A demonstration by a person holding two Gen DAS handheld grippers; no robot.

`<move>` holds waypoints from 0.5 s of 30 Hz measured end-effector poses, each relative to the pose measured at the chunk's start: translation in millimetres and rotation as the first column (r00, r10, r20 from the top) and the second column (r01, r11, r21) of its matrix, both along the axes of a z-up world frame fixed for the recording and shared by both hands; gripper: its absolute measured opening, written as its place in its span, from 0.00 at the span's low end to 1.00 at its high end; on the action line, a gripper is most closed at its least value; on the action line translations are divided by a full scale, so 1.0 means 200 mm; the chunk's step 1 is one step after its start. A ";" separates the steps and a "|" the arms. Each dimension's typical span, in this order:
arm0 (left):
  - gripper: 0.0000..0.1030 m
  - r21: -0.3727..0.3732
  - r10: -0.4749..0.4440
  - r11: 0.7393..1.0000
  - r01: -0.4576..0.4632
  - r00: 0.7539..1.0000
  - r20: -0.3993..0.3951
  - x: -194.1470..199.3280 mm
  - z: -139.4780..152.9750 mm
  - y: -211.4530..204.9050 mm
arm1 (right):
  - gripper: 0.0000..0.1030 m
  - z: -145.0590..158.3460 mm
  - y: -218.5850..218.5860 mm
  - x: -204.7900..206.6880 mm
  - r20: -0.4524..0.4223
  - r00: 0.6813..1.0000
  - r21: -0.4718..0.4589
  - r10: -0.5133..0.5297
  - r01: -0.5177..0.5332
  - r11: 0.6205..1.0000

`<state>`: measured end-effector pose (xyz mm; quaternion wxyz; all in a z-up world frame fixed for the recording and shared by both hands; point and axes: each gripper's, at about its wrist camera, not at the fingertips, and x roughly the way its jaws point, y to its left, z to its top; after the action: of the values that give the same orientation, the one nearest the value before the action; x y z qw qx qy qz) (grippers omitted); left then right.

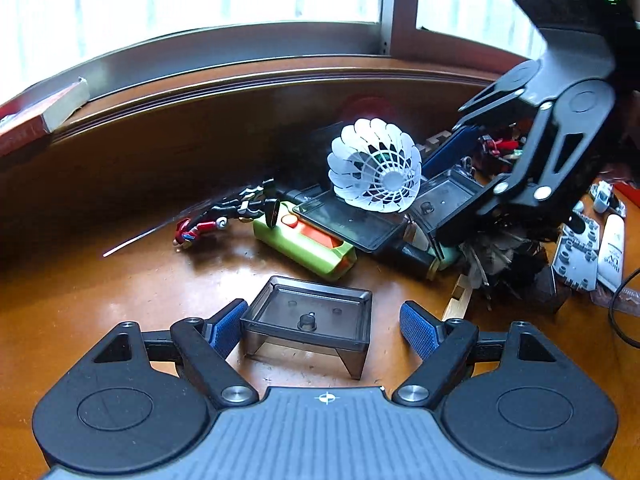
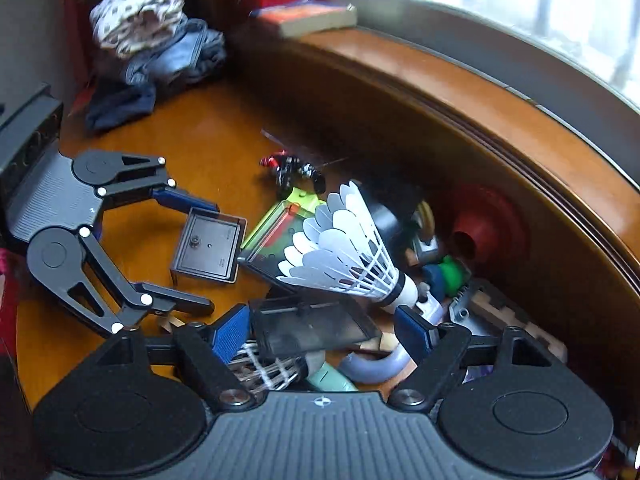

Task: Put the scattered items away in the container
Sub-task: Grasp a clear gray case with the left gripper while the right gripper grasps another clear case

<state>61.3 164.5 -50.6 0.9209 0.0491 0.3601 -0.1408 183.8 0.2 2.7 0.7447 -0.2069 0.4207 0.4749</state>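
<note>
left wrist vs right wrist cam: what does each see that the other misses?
Left wrist only: white tube with print and grey studded plate at far right.
Right wrist only: heap of clothes at the back, a red cup-like object, a green and blue toy.
Both: white shuttlecock, smoky plastic tray between the open left gripper fingers, green case, book on the sill.
</note>
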 end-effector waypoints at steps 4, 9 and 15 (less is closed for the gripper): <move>0.67 0.002 0.018 1.000 -0.018 1.000 0.008 0.00 0.00 -0.01 | 0.62 -0.02 0.03 0.02 -0.055 0.998 -0.016 0.037 -0.038 0.999; 0.59 -0.041 0.042 0.998 -0.041 0.999 0.003 -0.03 0.04 0.00 | 0.61 -0.04 -0.03 0.00 -0.071 0.997 0.039 -0.011 0.014 0.999; 0.59 -0.084 0.099 0.992 -0.096 0.995 0.028 -0.11 0.12 -0.01 | 0.61 0.02 -0.20 -0.11 -0.100 0.981 0.217 -0.164 0.182 0.959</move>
<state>39.5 162.9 -26.5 0.9337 -0.0043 0.3410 -0.1096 161.7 -40.3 6.4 0.7843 -0.0641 0.4106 0.4606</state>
